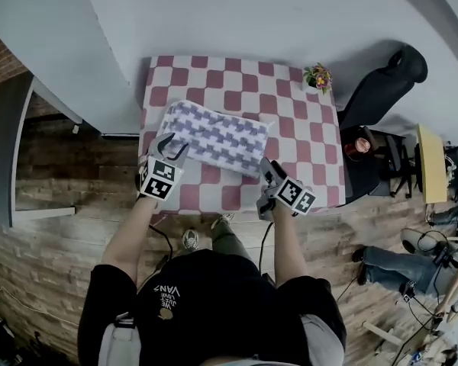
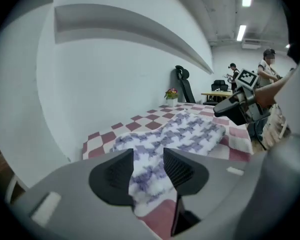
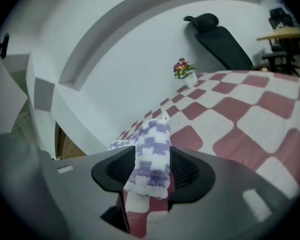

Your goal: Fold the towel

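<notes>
Towel folded, long axis side-to-side on checkered table, left tool and right tool open-jawed at near corners

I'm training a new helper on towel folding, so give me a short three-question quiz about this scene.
1. True or false: the towel is plain white.
2. What stands at the far right corner of the table? A) flower pot B) mug C) book
3. Fill in: the fingers of the left gripper and right gripper stand ____.
Key: 1 false, it has a purple pattern. 2 A. 3 apart, gripping nothing.
</notes>
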Demonstrator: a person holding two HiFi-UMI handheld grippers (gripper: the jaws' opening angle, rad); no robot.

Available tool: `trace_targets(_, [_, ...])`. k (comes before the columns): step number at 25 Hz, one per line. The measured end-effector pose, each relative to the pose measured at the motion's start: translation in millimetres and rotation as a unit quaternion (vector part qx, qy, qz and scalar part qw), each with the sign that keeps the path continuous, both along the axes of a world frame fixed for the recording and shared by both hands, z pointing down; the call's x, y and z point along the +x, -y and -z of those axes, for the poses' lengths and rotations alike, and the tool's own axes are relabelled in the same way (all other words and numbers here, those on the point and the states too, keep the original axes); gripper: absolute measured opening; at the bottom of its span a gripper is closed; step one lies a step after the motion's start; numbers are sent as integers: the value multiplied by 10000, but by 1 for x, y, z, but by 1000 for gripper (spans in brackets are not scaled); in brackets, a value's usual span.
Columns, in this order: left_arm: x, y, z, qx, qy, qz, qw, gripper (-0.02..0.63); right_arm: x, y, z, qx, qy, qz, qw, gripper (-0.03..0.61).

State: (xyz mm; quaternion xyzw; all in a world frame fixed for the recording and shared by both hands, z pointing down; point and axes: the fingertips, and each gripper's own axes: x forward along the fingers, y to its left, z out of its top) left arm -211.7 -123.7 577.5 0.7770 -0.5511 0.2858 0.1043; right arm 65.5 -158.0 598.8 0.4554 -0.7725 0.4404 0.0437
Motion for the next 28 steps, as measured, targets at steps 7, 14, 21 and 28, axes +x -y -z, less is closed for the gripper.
trace_targets(7, [-3, 53, -27, -562, 752, -334, 9950, 161, 1, 14, -35, -810, 875, 9, 9929, 233])
trace_targets(14, [-39, 66, -62, -1170, 948, 217, 9884, 163, -29, 30, -54, -1532, 878, 627, 9823, 232])
trace_targets(21, [-34, 64, -48, -916, 723, 148, 9931, 163, -33, 25, -54, -1708, 924, 960, 9762, 68])
trace_targets(28, [45, 38, -38, -542, 750, -1547, 9836, 161, 21, 20, -12, -1357, 1110, 979, 9796, 57])
